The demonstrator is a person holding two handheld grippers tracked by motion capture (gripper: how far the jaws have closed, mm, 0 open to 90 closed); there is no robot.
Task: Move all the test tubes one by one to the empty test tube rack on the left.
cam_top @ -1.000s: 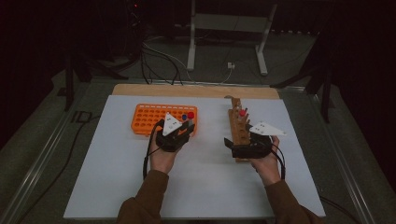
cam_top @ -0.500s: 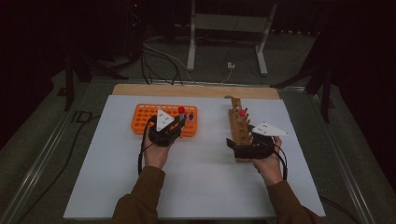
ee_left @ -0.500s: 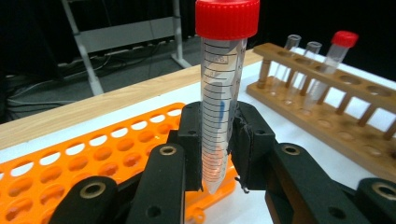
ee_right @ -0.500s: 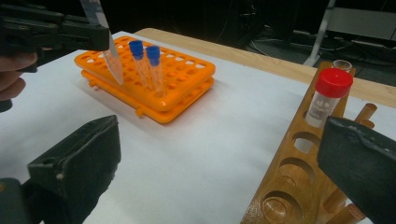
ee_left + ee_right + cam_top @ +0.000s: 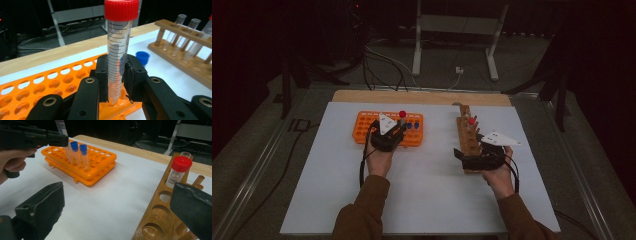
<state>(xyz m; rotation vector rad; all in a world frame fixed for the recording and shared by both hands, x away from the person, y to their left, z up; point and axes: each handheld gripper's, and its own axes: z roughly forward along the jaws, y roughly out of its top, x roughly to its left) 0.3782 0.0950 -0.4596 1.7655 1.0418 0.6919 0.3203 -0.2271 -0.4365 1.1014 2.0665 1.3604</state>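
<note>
My left gripper (image 5: 393,131) is shut on a clear tube with a red cap (image 5: 402,114), held upright over the right part of the orange rack (image 5: 362,131). Its pads (image 5: 102,75) clamp the tube (image 5: 119,50) low down, and the tip sits at the rack's top plate (image 5: 50,82). I cannot tell whether the tip is in a hole. My right gripper (image 5: 469,150) is open at the near end of the wooden rack (image 5: 467,135). Its jaws stand wide apart (image 5: 117,212), one of them beside the rack (image 5: 160,212).
Two blue-capped tubes (image 5: 79,153) stand in the orange rack (image 5: 100,167). A red-capped tube (image 5: 178,170) and clear tubes (image 5: 190,37) stand in the wooden rack. White table cover (image 5: 427,195) lies between and in front of the racks. A wooden strip (image 5: 422,97) edges the far side.
My left gripper has carried the red-capped tube leftward and a little farther back over the orange rack. The right gripper has stayed put.
</note>
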